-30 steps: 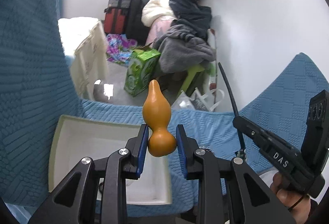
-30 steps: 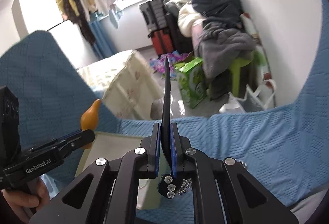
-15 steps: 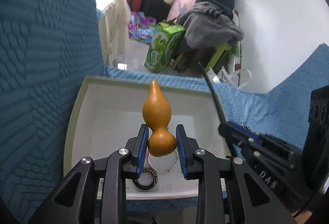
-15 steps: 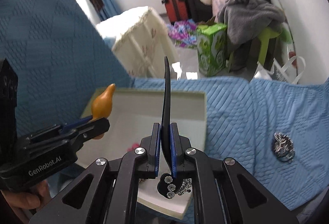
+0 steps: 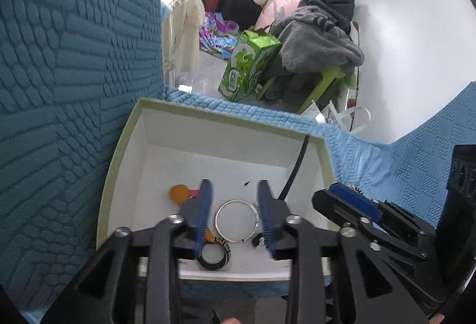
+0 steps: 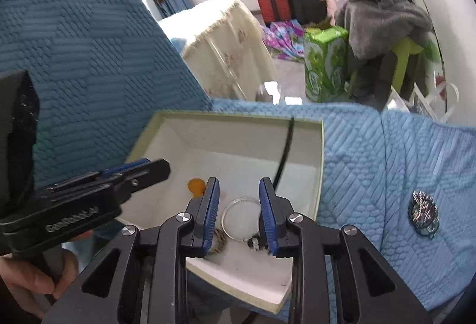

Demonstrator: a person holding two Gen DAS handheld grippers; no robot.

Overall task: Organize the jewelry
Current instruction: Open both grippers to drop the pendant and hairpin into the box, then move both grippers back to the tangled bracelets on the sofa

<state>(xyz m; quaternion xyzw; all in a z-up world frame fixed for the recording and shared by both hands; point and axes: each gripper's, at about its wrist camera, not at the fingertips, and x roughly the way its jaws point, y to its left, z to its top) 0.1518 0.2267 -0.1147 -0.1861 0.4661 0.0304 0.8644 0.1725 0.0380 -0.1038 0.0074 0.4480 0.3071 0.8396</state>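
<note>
An open box with a green rim (image 5: 208,111) (image 6: 238,117) and white inside lies on a blue quilted cover. My left gripper (image 5: 233,187) (image 6: 160,166) hangs over it, its jaws opening with nothing between them. The orange gourd charm (image 5: 178,193) (image 6: 196,185) lies on the box floor beside the left finger. My right gripper (image 6: 238,184) (image 5: 333,193) is over the box too, jaws opening and empty. The black hair stick (image 6: 282,151) (image 5: 297,166) leans against the right wall inside the box. A silver bangle (image 5: 235,220) (image 6: 238,217) and a dark patterned ring (image 5: 212,257) also lie inside.
A sparkly brooch (image 6: 424,215) rests on the blue cover (image 6: 386,175) right of the box. A hand (image 6: 29,273) holds the left gripper's handle. Beyond the edge stand a green carton (image 5: 247,68), a cream-draped table (image 6: 226,41), suitcases and a pile of clothes.
Both grippers came down over the box and opened. The gourd dropped out of the left one onto the box floor; the black stick left the right one and now leans inside the box.
</note>
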